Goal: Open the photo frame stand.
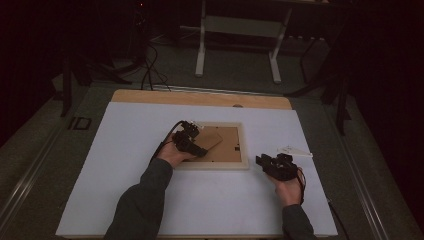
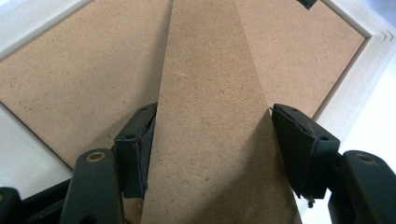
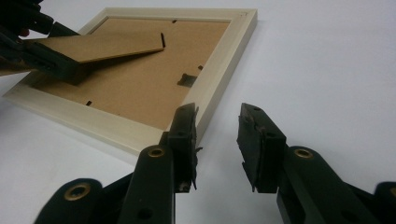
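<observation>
Left gripper [image 2: 212, 140] first: its jaws are clamped across the stand flap [image 2: 212, 93], that long brown fibreboard strip on the back of the picture frame [image 1: 243, 150]. In the left gripper view the flap runs straight up between the two black jaws, one pressing each long edge, so it's a proper squeeze on the board and not just a hover. In the right gripper view you can see the same flap [image 3: 100, 46] lifted off the frame's backing board [image 3: 140, 88], tilted up at the held end while its far end is down near the board's middle.

The frame lies face down on the white table cover [image 1: 150, 200], pale wooden border up, roughly in the middle of the cover. From the high view the left gripper [image 1: 189, 140] sits over the frame's left half, with the hand [image 1: 172, 155] at the frame's near left corner.

Right gripper [image 3: 217, 140]: jaws apart, nothing between them, just bare white cover showing through the gap. It's parked just off the frame's near right corner, close but not touching; in the high view [image 1: 276, 165] it's to the right of the frame. Beyond it, further right of the frame, there's a small pale sheet [image 1: 294, 150] lying flat on the cover.
</observation>
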`<state>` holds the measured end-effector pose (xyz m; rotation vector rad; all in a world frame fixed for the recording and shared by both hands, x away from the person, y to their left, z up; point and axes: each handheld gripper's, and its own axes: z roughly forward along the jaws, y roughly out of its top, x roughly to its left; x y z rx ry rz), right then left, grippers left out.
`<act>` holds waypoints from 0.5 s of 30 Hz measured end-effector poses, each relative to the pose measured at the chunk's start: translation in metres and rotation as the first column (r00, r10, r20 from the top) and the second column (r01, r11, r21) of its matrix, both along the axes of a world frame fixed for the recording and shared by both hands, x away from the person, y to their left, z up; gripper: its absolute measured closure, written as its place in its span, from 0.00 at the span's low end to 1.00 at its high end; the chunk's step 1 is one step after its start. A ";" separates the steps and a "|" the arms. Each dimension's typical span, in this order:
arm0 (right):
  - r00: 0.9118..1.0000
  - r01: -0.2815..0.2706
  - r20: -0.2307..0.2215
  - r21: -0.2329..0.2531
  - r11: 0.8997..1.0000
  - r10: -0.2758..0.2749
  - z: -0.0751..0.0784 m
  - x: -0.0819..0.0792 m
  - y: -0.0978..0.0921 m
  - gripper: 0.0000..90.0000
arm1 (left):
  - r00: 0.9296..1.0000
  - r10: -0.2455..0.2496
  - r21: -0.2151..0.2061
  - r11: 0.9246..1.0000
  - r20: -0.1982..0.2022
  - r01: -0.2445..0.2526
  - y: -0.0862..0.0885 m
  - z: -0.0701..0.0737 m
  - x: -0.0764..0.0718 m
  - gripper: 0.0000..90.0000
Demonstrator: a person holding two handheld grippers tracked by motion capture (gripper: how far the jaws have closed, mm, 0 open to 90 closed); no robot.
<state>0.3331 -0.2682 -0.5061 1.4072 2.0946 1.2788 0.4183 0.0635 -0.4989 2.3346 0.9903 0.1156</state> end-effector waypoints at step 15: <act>1.000 -0.025 -0.009 0.011 1.000 0.026 0.007 0.003 0.002 0.74 | 0.998 -0.015 0.064 0.998 0.069 0.011 -0.007 0.003 -0.007 0.41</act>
